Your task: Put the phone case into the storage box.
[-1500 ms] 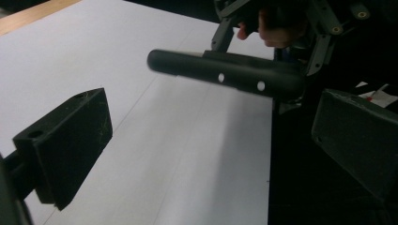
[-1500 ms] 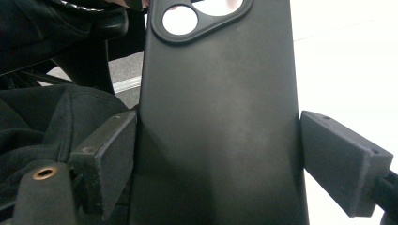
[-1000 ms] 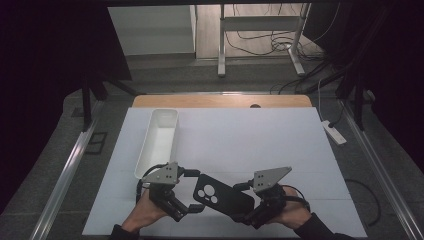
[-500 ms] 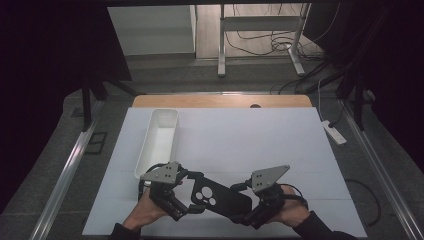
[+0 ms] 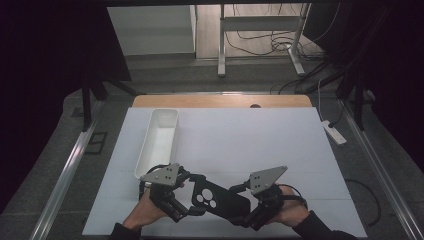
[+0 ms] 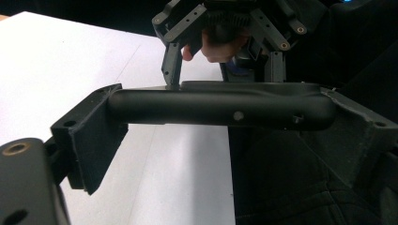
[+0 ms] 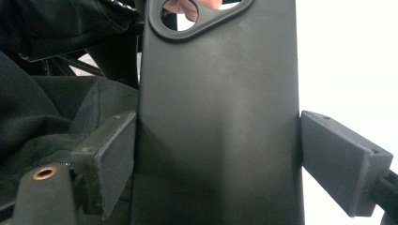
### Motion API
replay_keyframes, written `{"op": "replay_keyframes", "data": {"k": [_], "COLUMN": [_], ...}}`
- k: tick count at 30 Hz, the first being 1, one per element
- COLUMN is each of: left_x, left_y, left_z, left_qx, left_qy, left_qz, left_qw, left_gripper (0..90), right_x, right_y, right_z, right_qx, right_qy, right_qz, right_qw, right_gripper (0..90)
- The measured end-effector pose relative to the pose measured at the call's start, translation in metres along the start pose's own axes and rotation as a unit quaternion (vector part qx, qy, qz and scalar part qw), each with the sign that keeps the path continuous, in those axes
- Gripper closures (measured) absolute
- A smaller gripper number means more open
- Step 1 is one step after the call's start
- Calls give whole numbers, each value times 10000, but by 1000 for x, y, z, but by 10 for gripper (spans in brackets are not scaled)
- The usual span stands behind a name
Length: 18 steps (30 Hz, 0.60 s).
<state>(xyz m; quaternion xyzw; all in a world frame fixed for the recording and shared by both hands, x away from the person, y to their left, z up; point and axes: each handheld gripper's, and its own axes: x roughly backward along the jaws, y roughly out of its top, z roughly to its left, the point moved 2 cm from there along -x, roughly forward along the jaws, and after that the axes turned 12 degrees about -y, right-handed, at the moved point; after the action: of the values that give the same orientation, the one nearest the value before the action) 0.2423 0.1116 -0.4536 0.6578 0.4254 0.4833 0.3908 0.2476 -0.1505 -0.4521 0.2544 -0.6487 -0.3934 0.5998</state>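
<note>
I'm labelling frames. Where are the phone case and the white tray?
phone case (image 5: 220,199), high view, flat back below the camera cut-out.
white tray (image 5: 150,142), high view, left wall.

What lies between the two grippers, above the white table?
A black phone case spans the gap between the left gripper and the right gripper, each at one end. This shows in the high view.
</note>
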Motion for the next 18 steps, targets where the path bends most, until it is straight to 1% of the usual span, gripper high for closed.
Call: {"op": "replay_keyframes", "data": {"k": [2, 5, 8, 10, 15, 18], "left_x": [0, 0, 0, 1, 1, 0], "left_y": [0, -1, -1, 0, 0, 0], "left_z": [1, 2, 3, 4, 4, 3], "left_qx": [25, 140, 195, 254, 260, 222], "left_qy": [-45, -107, -148, -226, -217, -206], "left_qz": [-58, -180, -224, -302, -305, -290], "left_qw": [10000, 9997, 9995, 9990, 9990, 9991], "left_gripper": [110, 108, 107, 103, 110, 117], "right_x": [0, 0, 0, 0, 0, -1], "right_y": [0, 0, 0, 0, 0, 0], "right_z": [0, 0, 0, 0, 1, 1], "right_qx": [29, -19, -38, -7, -21, 4], "right_qy": [-2, -6, -31, -47, -47, -43], "right_qz": [26, 8, 12, 52, 40, 61], "right_qw": [10000, 10000, 10000, 10000, 10000, 10000], "right_gripper": [149, 150, 150, 150, 150, 150]}}
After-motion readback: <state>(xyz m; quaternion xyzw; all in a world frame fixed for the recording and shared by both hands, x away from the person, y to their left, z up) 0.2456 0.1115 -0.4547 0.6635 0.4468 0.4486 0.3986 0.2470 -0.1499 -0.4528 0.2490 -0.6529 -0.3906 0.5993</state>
